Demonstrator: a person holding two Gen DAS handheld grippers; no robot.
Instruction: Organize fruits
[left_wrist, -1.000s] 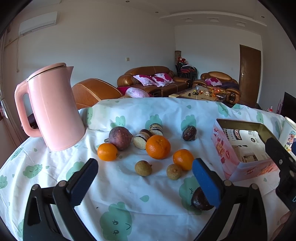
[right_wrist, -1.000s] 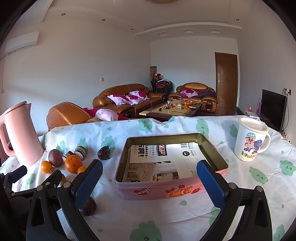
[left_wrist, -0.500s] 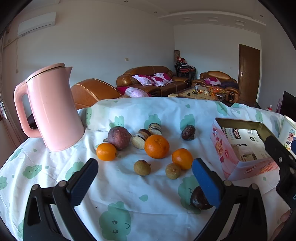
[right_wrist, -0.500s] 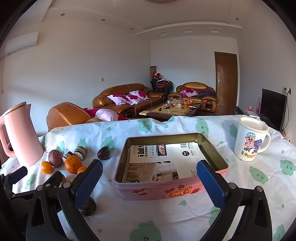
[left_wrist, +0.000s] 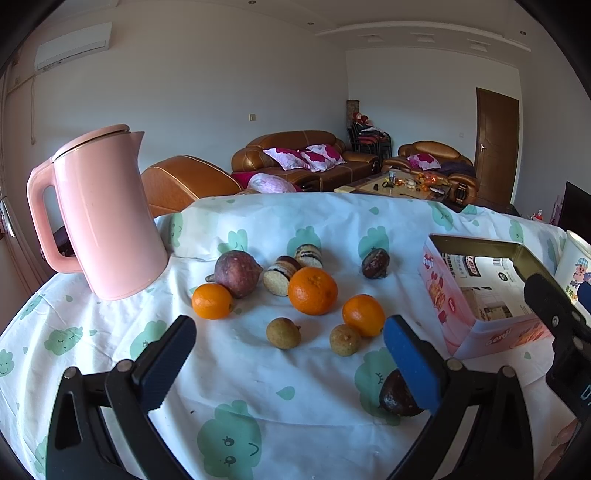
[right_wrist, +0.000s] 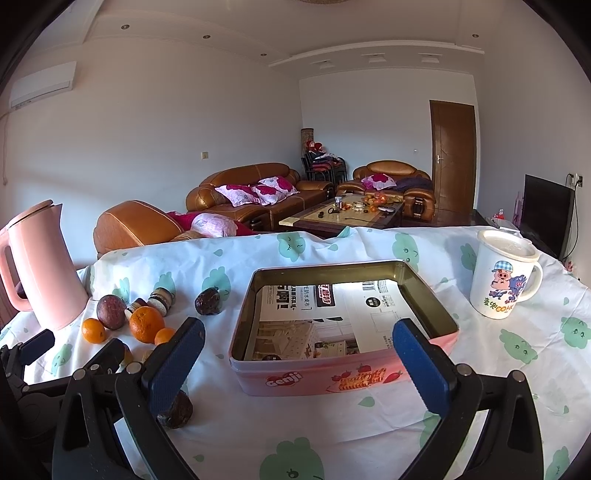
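fruit lies loose on the counter (left_wrist: 258, 387) left of the empty tin (right_wrist: 343, 384). left hand-held gripper (left_wrist: 288, 356) and right hand-held gripper (right_wrist: 295, 354) are both spread, holding nothing. step judged: first pick. next move: lower left hand-held gripper around nearest longan (left_wrist: 283, 333).

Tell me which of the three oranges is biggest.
The middle orange, sitting just in front of the sandwich cookies. It is clearly larger than the left orange and the right orange.
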